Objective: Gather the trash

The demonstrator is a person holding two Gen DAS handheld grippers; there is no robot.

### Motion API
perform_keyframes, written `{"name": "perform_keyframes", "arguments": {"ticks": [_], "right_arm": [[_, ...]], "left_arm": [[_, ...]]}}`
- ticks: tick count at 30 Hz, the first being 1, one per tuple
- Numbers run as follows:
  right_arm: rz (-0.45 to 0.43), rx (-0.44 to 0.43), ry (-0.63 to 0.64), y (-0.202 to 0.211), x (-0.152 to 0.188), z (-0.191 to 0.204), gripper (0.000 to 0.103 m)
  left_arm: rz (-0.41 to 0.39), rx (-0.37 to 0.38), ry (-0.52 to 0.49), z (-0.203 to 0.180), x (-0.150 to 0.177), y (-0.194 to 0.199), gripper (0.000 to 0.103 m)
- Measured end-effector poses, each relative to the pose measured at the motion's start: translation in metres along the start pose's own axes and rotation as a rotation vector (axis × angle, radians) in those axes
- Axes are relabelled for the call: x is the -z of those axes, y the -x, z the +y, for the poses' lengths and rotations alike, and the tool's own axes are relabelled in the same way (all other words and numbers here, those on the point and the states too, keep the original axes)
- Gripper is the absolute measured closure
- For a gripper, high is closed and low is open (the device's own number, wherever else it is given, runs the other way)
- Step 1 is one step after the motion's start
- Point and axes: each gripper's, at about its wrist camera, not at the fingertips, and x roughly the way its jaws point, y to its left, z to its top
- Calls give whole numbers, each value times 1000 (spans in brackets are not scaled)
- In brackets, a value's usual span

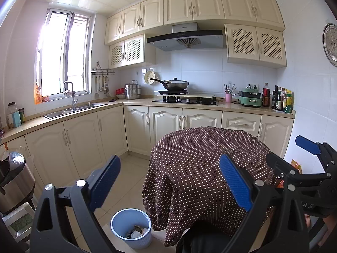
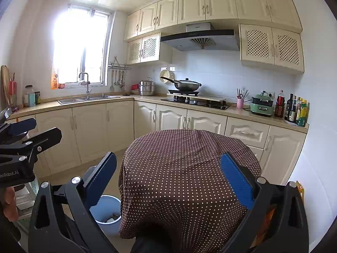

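A blue trash bin (image 1: 131, 228) stands on the floor left of the round table, with crumpled paper trash (image 1: 137, 230) inside; it also shows in the right wrist view (image 2: 107, 211). The table (image 1: 210, 158) has a brown polka-dot cloth with nothing on its top. My left gripper (image 1: 170, 181) is open and empty, held above the table's near edge. My right gripper (image 2: 168, 179) is open and empty over the table (image 2: 189, 164). The right gripper also shows in the left wrist view (image 1: 305, 154). An orange wrapper (image 1: 296, 166) lies right of the table near the wall.
Cream cabinets and a counter run along the back and left, with a sink (image 1: 73, 109), a stove with a wok (image 1: 175, 84) and bottles (image 1: 282, 100). A steel cooker (image 1: 12, 181) stands on a stool at the left. Tiled floor (image 1: 130, 168) lies between table and cabinets.
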Motion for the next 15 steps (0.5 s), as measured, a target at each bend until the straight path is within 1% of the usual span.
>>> {"name": "perform_keyframes", "arguments": {"ticks": [15], "right_arm": [[3, -8, 5, -3, -3, 2, 7]], "left_arm": [[6, -2, 1, -1, 0, -1, 10]]}}
